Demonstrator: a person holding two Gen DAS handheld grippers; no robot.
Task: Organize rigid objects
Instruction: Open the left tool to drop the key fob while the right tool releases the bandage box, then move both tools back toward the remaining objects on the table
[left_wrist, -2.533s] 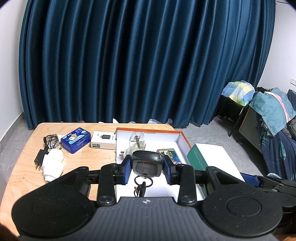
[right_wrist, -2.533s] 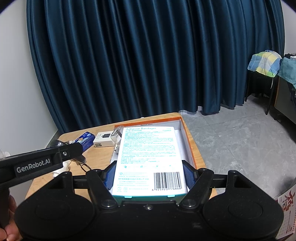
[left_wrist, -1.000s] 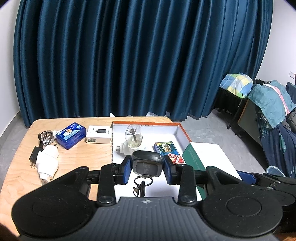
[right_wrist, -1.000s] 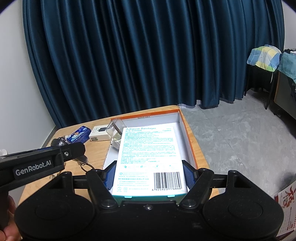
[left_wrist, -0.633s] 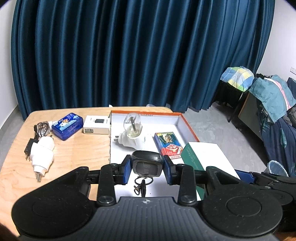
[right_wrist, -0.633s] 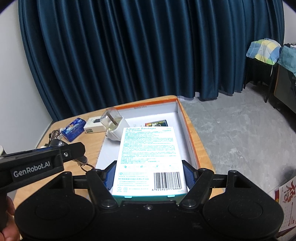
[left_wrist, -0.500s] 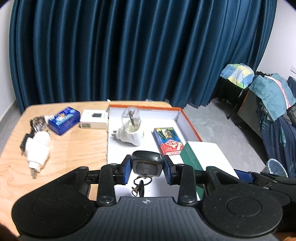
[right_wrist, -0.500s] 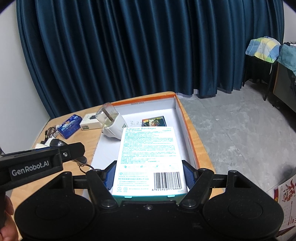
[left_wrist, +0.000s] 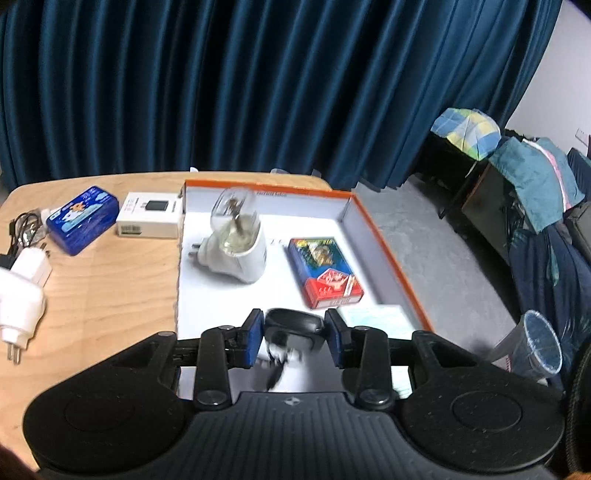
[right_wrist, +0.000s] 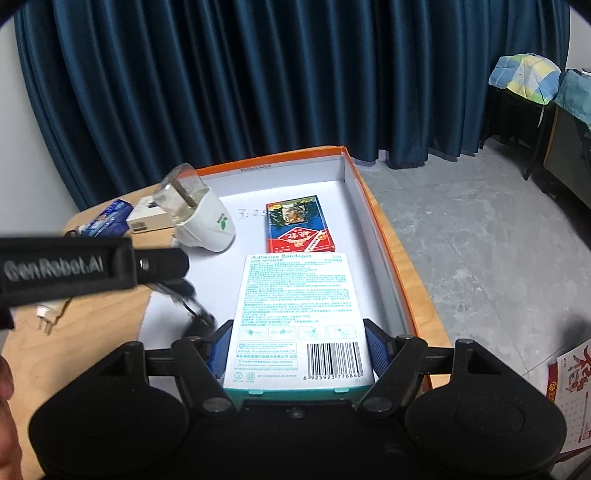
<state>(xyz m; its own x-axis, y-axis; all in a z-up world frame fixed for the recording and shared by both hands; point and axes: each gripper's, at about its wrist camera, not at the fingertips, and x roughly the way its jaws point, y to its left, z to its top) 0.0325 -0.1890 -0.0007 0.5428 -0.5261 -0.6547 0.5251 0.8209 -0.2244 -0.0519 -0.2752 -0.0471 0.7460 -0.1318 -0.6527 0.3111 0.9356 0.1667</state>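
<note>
My left gripper (left_wrist: 294, 339) holds a black key fob (left_wrist: 293, 325) with keys hanging below, low over the near end of the orange-rimmed white box (left_wrist: 384, 243). My right gripper (right_wrist: 299, 350) is shut on a white adhesive bandages box (right_wrist: 299, 314), held inside the same orange-rimmed box (right_wrist: 384, 236) at its near right. In the box lie a white plug-in night light (left_wrist: 236, 243) and a red-blue card pack (left_wrist: 325, 273). The left gripper's arm (right_wrist: 74, 269) shows in the right wrist view.
On the wooden table (left_wrist: 110, 288) left of the box are a blue tin (left_wrist: 83, 219), a small white carton (left_wrist: 149, 218), white chargers (left_wrist: 22, 291) and cables (left_wrist: 24, 229). A plastic cup (left_wrist: 543, 347) stands on the floor to the right.
Both grippers have moved forward and down into the orange-rimmed box. The bandages box now sits low in the box behind the card pack. The keys swing under the fob.
</note>
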